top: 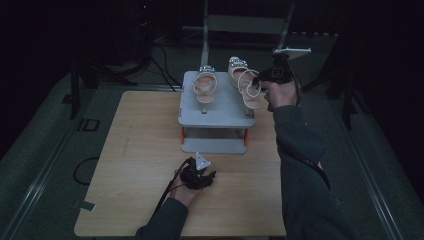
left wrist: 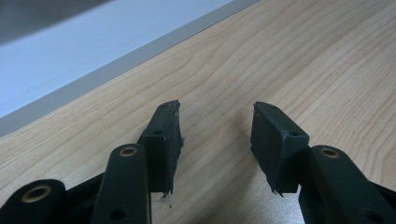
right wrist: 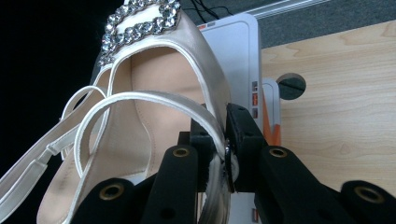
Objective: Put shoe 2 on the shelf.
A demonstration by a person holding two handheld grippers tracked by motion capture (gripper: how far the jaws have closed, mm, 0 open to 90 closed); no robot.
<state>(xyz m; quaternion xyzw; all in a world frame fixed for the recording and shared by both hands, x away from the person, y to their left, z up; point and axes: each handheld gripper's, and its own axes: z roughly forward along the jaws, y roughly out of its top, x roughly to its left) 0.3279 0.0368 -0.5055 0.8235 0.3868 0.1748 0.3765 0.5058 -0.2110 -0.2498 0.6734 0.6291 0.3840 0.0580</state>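
High view, table (top: 140,165): light wood top, dim room, dark floor around it.
High view, rack (top: 216,107): small grey two-tier stand with orange posts, standing at the far middle of the table.
High view, left sandal (top: 204,86): pale strappy sandal lying on the rack's top tier, toe pointing away.
High view, right sandal (top: 245,82): matching sandal at the top tier's right edge, tilted, its strap loops toward the right gripper.
High view, right gripper (top: 257,81): held by a sleeved arm reaching in from the right, tips at the right sandal's strap.
High view, left gripper (top: 209,176): rests low over the table in front of the rack, apart from both sandals.

Left gripper view, left gripper (left wrist: 215,133): jaws spread wide, bare wood grain between them, nothing held.
Left gripper view, rack (left wrist: 70,56): grey lower shelf edge runs across the upper left, just beyond the jaws.

Right gripper view, right gripper (right wrist: 225,140): jaws pressed together on a thin white strap of the right sandal (right wrist: 154,107).
Right gripper view, buckle (right wrist: 140,21): rhinestone ornament on the sandal's toe band, top of the view.
Right gripper view, rack (right wrist: 238,51): grey top showing behind the sandal, table to the right.
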